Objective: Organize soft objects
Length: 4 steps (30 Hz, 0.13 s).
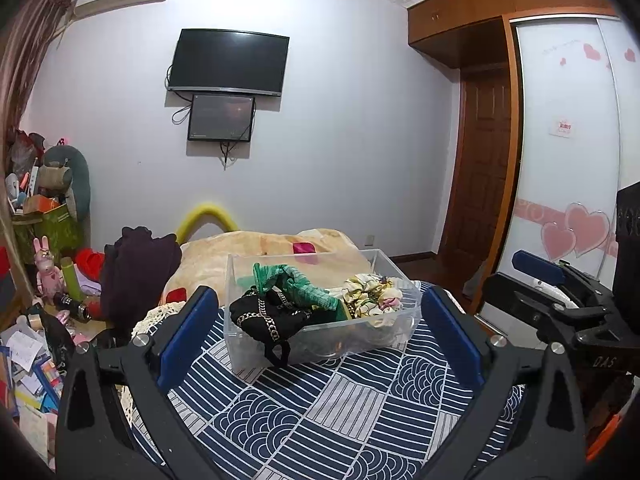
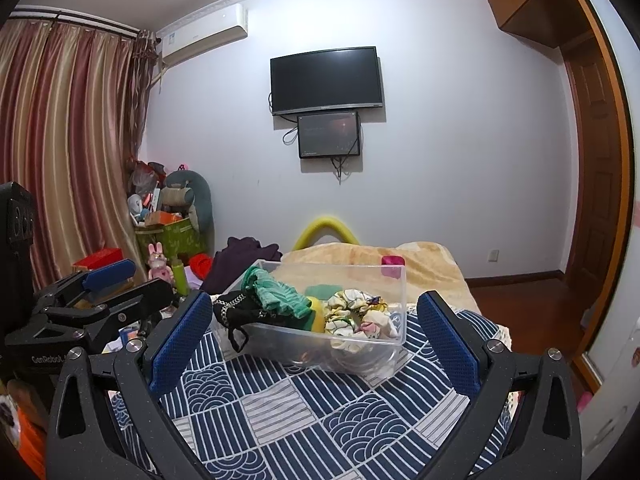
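- A green knitted cloth [image 1: 296,286], a black fabric piece with metal chain [image 1: 266,316] and a cream floral scrunchie [image 1: 370,292] are seen heaped in a clear plastic box [image 1: 400,322] on the bed's navy patterned cover [image 1: 340,412].
- All are judged light and limp; a bunched fold is best pinched.
- The black strap is draped over the rim, where snagging is likely.
- The left hand-held gripper [image 1: 320,340] and right hand-held gripper [image 2: 314,344] are held spread wide, nothing grasped.

Dim, even indoor light; strong fisheye warping, dark vignetted corners.
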Tool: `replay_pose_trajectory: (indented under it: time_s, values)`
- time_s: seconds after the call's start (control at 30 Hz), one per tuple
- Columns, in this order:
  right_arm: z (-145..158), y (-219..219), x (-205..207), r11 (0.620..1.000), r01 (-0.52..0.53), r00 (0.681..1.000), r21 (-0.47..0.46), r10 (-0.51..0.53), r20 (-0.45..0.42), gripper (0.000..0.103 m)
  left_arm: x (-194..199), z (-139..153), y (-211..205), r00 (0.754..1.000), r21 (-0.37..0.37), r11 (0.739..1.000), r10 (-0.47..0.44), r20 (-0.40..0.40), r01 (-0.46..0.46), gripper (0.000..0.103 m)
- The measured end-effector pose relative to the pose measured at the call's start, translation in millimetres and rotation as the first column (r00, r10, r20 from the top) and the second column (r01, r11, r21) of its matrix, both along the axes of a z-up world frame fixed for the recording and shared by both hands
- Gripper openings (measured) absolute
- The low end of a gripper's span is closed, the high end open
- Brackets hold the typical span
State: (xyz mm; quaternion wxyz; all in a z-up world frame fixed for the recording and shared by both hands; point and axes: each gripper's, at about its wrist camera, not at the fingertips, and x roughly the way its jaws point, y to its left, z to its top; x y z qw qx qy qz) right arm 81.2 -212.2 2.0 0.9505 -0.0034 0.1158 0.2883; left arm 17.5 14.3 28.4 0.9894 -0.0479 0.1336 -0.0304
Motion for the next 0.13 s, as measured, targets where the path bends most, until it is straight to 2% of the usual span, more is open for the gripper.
replay_pose_trajectory:
  time_s: [0.13]
  values:
    - [-1.3,0.6,1.3,1.000,-0.002,1.000,-0.003,0.002,-0.008,0.102,1.3,-1.9,-1.1,1.000,-0.001,1.000,-0.006,-0.010,0.006,0.103]
